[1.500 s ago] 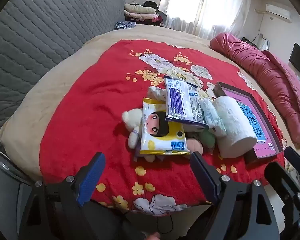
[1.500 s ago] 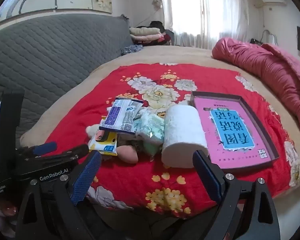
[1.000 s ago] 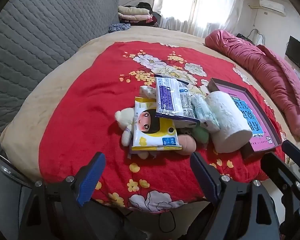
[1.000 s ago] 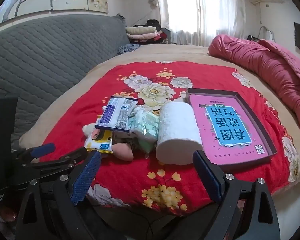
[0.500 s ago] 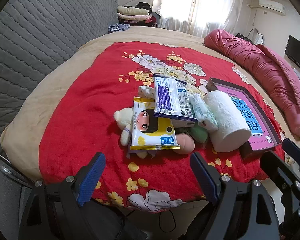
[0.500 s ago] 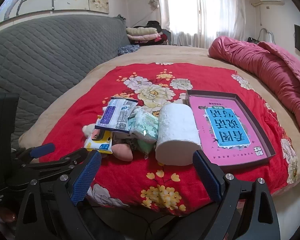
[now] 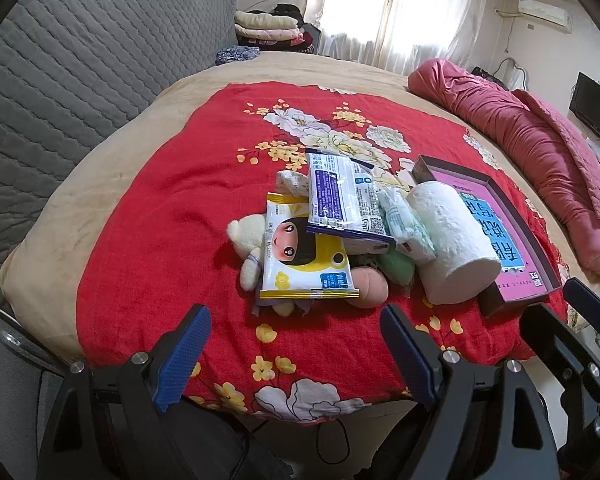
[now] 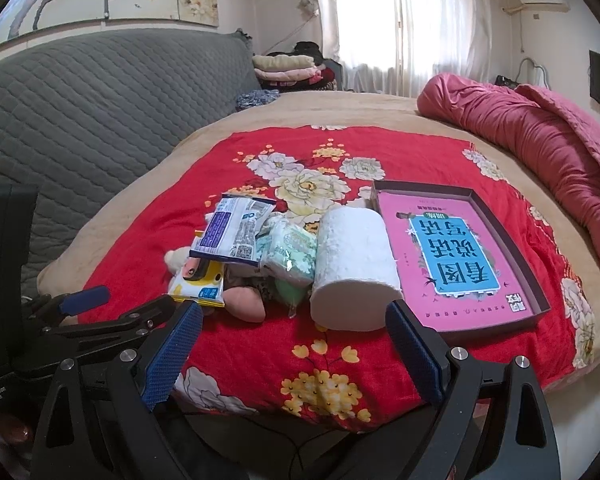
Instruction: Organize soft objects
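Note:
A heap of soft things lies on the red flowered blanket (image 7: 160, 240): a white paper roll (image 7: 452, 236) (image 8: 352, 264), a yellow tissue pack with a cartoon face (image 7: 300, 256), a blue-and-white pack (image 7: 340, 204) (image 8: 232, 232) on top, a green-white pack (image 7: 404, 220) (image 8: 290, 252), a cream plush toy (image 7: 248, 236) and a pink plush piece (image 7: 370, 284) (image 8: 244, 300). To the right sits a shallow box with a pink book (image 7: 496, 224) (image 8: 452, 256). My left gripper (image 7: 296, 344) and right gripper (image 8: 294, 340) both hover open before the bed's near edge, empty.
A grey quilted headboard (image 7: 60, 80) runs along the left. A rolled pink quilt (image 7: 540, 148) (image 8: 540, 136) lies at the far right. Folded blankets (image 7: 266, 26) are stacked by the curtained window. The bed edge drops off just beneath the grippers.
Both grippers have drawn back slightly from the bed and lifted a little. The heap and box have not moved.

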The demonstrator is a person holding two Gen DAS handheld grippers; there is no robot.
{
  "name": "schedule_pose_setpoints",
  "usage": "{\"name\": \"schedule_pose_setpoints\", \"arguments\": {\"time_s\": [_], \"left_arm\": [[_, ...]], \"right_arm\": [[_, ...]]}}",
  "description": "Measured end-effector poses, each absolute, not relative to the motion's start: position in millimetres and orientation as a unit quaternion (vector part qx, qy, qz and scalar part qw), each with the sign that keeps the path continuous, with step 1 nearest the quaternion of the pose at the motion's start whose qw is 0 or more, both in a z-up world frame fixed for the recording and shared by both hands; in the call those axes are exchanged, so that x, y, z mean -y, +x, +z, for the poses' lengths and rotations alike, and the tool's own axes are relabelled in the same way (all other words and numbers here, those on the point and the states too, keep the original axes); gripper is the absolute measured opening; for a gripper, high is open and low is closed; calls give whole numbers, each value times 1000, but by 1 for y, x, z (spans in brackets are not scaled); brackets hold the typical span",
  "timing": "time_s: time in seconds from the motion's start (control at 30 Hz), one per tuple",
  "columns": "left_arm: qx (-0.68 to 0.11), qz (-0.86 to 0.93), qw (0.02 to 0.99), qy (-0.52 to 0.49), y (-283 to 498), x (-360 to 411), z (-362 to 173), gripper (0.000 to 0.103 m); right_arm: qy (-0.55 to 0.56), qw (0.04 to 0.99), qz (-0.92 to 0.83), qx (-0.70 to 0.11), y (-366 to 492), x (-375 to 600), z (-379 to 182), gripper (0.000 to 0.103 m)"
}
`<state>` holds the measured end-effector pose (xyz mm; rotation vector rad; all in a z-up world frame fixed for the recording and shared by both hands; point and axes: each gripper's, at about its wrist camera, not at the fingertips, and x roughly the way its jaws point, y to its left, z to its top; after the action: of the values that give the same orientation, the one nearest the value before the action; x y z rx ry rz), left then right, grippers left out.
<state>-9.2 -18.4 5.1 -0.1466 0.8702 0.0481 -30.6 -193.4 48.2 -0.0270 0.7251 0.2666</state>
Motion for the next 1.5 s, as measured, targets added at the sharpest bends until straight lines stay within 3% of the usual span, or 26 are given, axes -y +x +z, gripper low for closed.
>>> {"name": "schedule_pose_setpoints", "arguments": {"time_s": [1.5], "left_arm": [[-434,6,896,-96,16,15,3,86]], "right_arm": [[-22,923,139,-358,-24,192,38,93]]}}
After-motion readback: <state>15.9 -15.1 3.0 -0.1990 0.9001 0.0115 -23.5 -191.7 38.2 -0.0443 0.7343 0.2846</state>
